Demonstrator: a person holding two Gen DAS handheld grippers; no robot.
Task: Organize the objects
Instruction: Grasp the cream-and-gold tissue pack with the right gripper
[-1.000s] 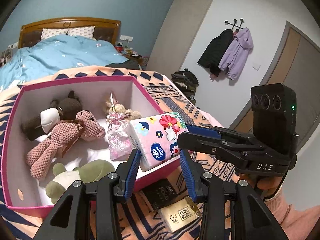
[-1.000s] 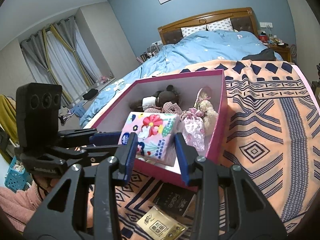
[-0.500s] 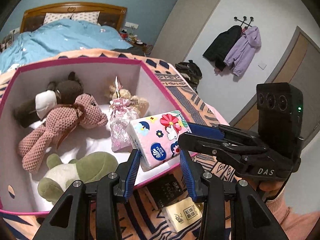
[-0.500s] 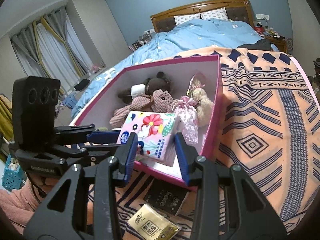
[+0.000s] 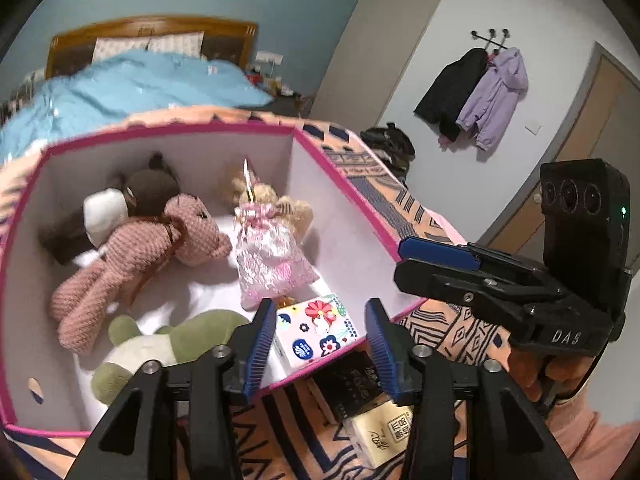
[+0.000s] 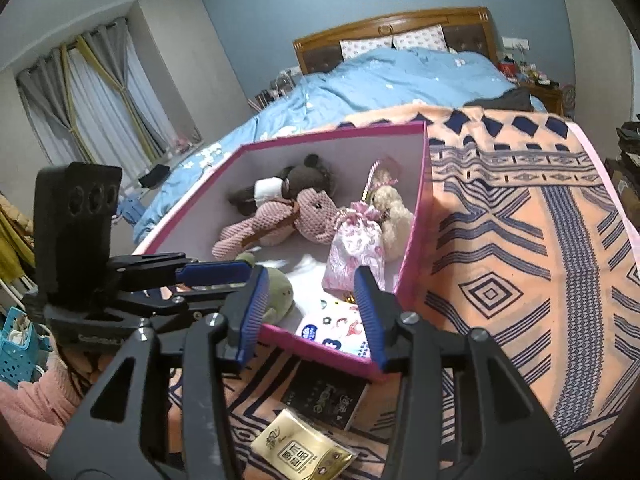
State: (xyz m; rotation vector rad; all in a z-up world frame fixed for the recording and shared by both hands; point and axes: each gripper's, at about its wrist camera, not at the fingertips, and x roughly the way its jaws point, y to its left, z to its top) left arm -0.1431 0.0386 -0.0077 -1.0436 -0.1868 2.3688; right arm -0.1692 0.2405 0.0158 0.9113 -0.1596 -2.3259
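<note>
The left gripper [image 5: 320,344] and the right gripper [image 6: 310,312] are pointing downward side by side, their jaws having just been opening and now standing apart with nothing pressed between the blue pads, while a hand [image 5: 548,368] in a pink sleeve is holding the right one.

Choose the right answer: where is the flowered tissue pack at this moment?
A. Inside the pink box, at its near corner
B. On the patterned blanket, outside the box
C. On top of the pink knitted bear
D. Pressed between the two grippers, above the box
A: the flowered tissue pack lies on the floor of the pink box, at its near corner, and no gripper pad touches it.
</note>
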